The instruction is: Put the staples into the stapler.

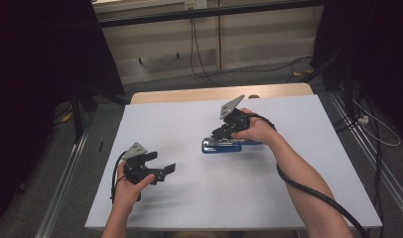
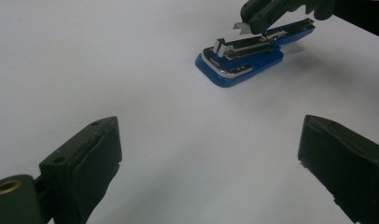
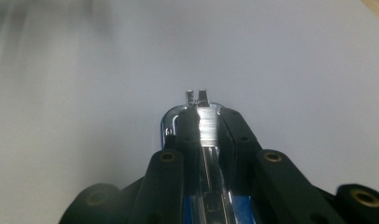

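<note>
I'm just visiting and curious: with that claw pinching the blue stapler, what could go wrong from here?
The right claw is shut on only a thin metal strip on top of the blue stapler, so it might slip free. The stapler's base lies unheld on the white table, and the left claw hangs open well away from it, so a pull could drag or tip the stapler. The top looks partly lifted; it might snap back down.
</note>
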A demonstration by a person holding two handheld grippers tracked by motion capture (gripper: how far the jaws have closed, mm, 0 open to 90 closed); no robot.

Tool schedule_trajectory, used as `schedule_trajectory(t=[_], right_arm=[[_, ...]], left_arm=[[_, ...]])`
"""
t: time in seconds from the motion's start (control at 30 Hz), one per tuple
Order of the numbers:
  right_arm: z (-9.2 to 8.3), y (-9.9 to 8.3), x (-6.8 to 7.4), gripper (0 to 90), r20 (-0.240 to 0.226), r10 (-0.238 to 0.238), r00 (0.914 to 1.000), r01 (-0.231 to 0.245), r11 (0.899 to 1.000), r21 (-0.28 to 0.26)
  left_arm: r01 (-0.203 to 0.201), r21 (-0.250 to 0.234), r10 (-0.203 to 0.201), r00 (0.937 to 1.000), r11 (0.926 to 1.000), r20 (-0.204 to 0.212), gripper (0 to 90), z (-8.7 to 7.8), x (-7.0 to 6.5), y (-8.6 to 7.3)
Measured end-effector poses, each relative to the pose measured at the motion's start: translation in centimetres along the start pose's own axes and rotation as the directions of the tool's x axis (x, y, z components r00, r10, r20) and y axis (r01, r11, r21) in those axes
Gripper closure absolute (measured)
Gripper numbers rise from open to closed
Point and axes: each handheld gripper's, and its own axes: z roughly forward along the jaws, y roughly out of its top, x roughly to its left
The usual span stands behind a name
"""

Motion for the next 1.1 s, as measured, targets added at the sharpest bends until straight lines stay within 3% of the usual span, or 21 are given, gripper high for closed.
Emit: schedule_trajectory(t=[1.1], right_arm=[[1.1, 0.1, -0.3, 79.2, -0.023, -0.028, 0.9993, 0.029, 0.999, 0.023]], left_arm=[[0.004, -0.005, -0.004, 1.0000, 1.0000, 0.009, 6.2, -0.1, 0.0, 0.1]])
